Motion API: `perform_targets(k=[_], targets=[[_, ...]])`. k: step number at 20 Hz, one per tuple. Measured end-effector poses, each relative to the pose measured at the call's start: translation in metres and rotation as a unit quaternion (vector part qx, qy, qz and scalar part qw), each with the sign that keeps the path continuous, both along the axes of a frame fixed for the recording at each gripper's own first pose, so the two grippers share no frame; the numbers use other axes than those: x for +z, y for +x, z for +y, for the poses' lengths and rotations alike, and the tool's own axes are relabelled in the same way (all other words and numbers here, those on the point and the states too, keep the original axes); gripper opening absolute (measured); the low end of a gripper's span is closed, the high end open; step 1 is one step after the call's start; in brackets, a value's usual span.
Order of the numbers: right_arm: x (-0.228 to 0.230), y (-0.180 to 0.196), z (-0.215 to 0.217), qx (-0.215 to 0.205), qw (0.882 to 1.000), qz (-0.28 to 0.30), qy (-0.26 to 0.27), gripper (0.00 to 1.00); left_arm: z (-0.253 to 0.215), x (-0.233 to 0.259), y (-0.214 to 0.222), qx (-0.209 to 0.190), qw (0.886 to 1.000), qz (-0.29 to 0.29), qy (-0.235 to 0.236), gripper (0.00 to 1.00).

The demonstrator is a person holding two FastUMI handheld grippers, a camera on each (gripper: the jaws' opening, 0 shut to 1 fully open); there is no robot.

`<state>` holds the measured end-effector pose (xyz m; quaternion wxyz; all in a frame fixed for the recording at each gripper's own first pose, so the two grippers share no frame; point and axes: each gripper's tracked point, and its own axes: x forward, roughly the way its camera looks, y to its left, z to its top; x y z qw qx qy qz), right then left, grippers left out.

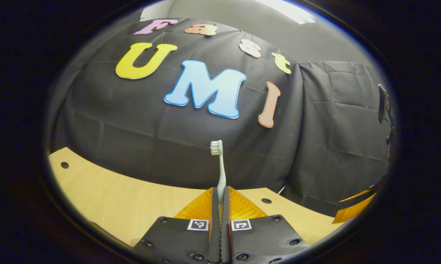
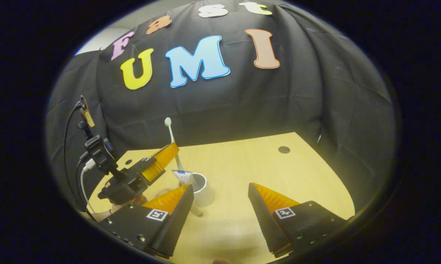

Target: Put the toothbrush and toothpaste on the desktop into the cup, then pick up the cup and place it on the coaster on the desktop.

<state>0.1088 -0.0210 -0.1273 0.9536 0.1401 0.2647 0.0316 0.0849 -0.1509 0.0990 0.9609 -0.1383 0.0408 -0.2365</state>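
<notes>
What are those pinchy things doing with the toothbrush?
A person holds a gripper in each hand. The left gripper is shut on the toothbrush, bristles up, above the desktop. The cup already has the toothpaste sticking out of it. The right gripper is open near the cup, holding nothing.

No readable txt, brand or nos. on anything; square black-and-white marker tags (image 1: 198, 224) sat on gripper fingers, pattern only, no words.
</notes>
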Motion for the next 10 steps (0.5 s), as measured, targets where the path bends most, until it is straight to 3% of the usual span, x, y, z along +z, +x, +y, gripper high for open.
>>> perform_targets(k=[7,8,10], targets=[[-0.004,0.004,0.004,0.01,1.0,0.007,0.009,0.9,0.003,-0.015,-0.003,0.006,1.0,0.02,0.015,0.16],[-0.005,0.004,0.005,0.01,1.0,0.007,0.009,0.9,0.004,-0.014,-0.004,0.007,1.0,0.022,0.016,0.24],[-0.005,0.005,0.006,0.013,1.0,0.008,0.011,0.9,0.005,-0.014,-0.006,0.006,1.0,0.025,0.018,0.26]])
